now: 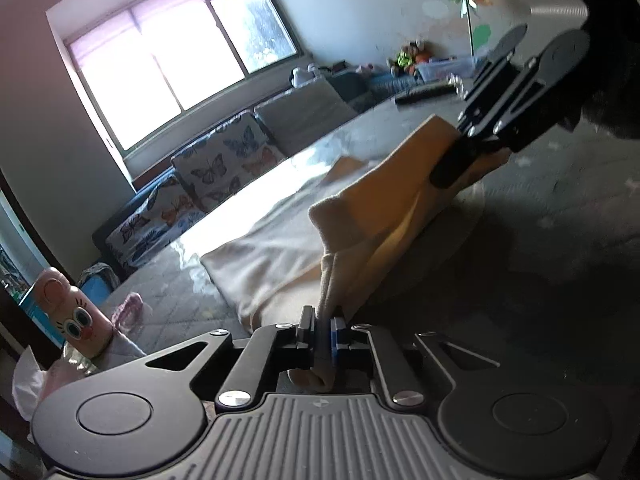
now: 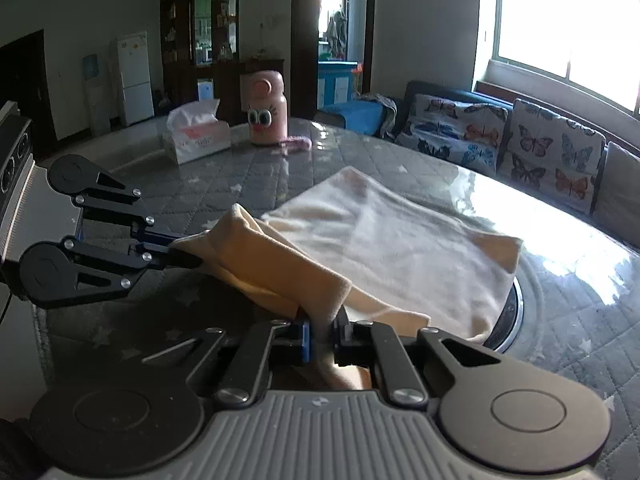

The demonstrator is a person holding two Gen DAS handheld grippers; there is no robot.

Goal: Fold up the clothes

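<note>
1. Presently, the left gripper [image 1: 323,330] sits at the bottom centre of the left wrist view, its fingers pressed together on a bunched edge of the cream cloth [image 1: 280,256], which passes between the pads and hangs out below them.
2. The right gripper [image 2: 322,334] sits at the bottom centre of the right wrist view, fingers likewise clamped on a pinched fold of the cream cloth [image 2: 400,240].
3. Each gripper shows in the other's view: the right gripper [image 1: 460,160] enters from the upper right of the left wrist view, gripping the far lifted corner; the left gripper [image 2: 176,250] enters from the left edge of the right wrist view, closed on the cloth's near corner.
4. The cloth lies on the grey quilted table [image 2: 248,176] near the centre of the right wrist view. Its near edge is raised between the two grippers and forms a loose fold; the remainder rests flat, with one corner turned up at the right.
5. Containers: a tissue box [image 2: 198,136] stands in the upper left centre of the right wrist view, white tissue protruding from its top. A pink bottle [image 2: 266,110] with cartoon eyes stands just beside it to the right; contents cannot be determined.
6. A small pink item [image 2: 296,143] lies next to the bottle's base.
7. A sofa with butterfly cushions [image 2: 552,156] runs behind the table under the window [image 1: 168,60].
</note>
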